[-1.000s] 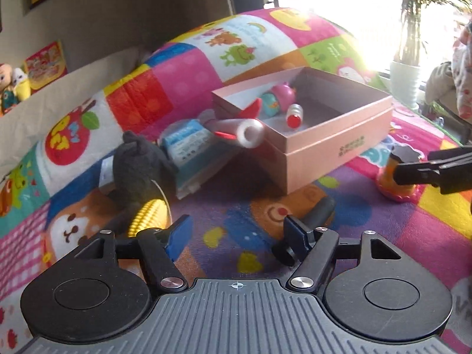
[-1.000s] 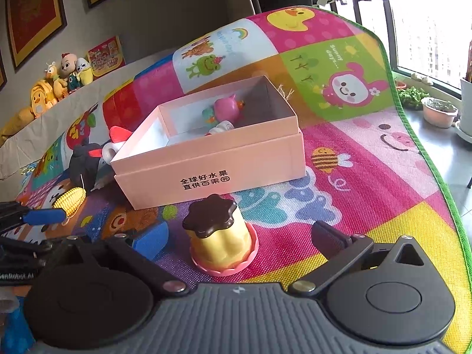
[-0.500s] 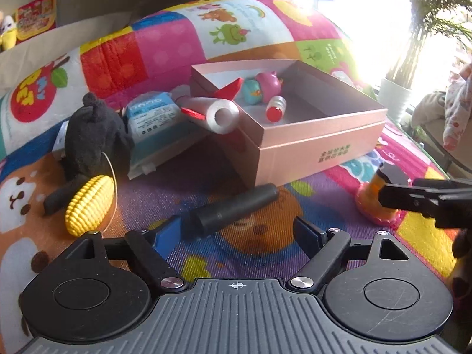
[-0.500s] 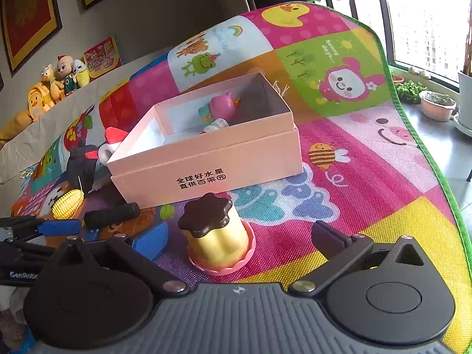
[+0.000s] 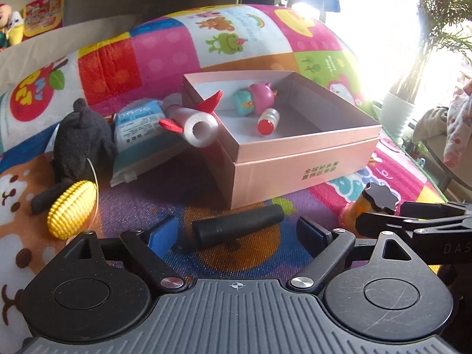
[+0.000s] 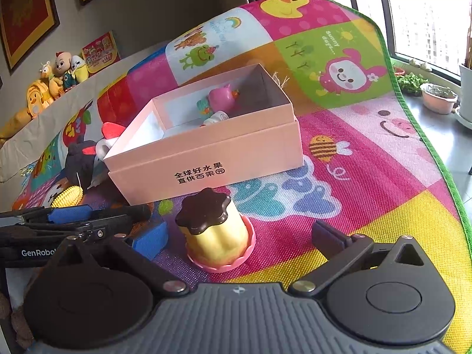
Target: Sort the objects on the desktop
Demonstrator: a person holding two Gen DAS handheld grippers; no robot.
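- Two views, left wrist first: the left gripper (image 5: 237, 230) has its fingers spread and still opening, with the matte black cylinder (image 5: 238, 225) lying on the mat between them — no pad touching it. Its long axis runs nearly crosswise, from the blue left pad up toward the right one, so it lies roughly along the closing line rather than across it; I judge the wrist must roll before a clean pinch. This hand is plainly the nearer one.
- Beyond sit the open pink cardboard box (image 5: 298, 162), a yellow ribbed corn toy (image 5: 72, 209) and a black plush animal (image 5: 79, 144) on the bright patchwork play mat (image 5: 159, 56).
- Right wrist view: the right gripper (image 6: 236, 237) is spread wide around the yellow pudding toy with brown top on a pink base (image 6: 218, 233) — not pinching it. A window lights the far right.
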